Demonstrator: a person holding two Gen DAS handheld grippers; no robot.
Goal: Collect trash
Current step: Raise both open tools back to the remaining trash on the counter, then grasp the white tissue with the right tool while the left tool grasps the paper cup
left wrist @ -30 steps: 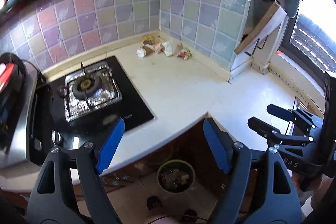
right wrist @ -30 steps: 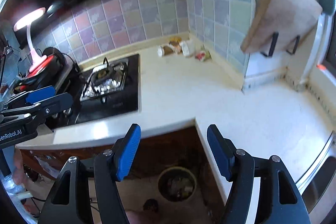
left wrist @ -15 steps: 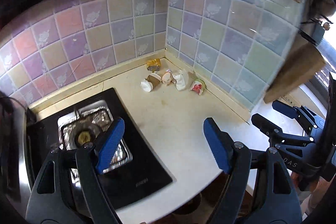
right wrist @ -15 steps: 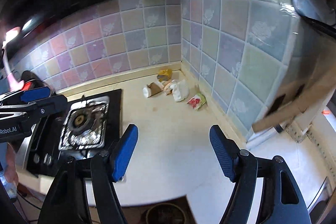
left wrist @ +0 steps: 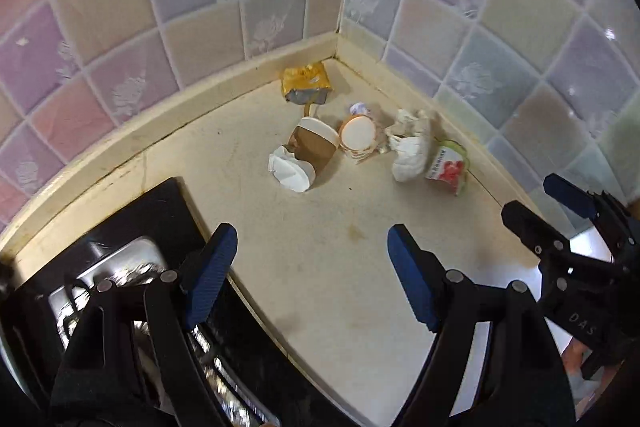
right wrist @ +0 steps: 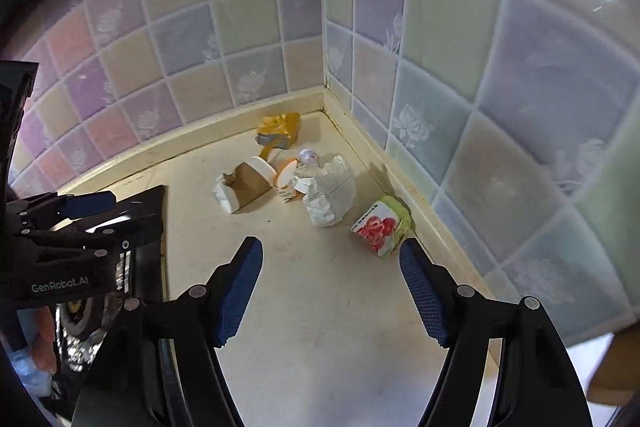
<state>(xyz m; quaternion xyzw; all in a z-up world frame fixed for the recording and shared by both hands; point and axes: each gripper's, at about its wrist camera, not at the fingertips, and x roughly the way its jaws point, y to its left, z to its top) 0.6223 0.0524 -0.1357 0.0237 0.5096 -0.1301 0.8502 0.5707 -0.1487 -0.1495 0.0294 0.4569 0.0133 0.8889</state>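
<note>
1. Trash lies in the corner of the counter (left wrist: 320, 267), where two tiled walls (left wrist: 200, 7) meet.
2. A foil wrapper (left wrist: 306, 83) sits farthest back, nearest the corner.
3. In front of it, a paper cup (left wrist: 310, 147) lies on its side, with a small tub (left wrist: 357, 137) just to its right.
4. Right of the tub lies a crumpled tissue (left wrist: 410, 151), then a snack packet (left wrist: 447, 165) beside the right wall.
5. The stove (left wrist: 140, 267) sits at the left, well apart from the trash.

Home kitchen, pastel floral wall tiles (left wrist: 200, 39) meeting in a corner, cream tabletop (left wrist: 320, 267), black gas hob (left wrist: 168, 219) with foil-lined burner (left wrist: 120, 275)
</note>
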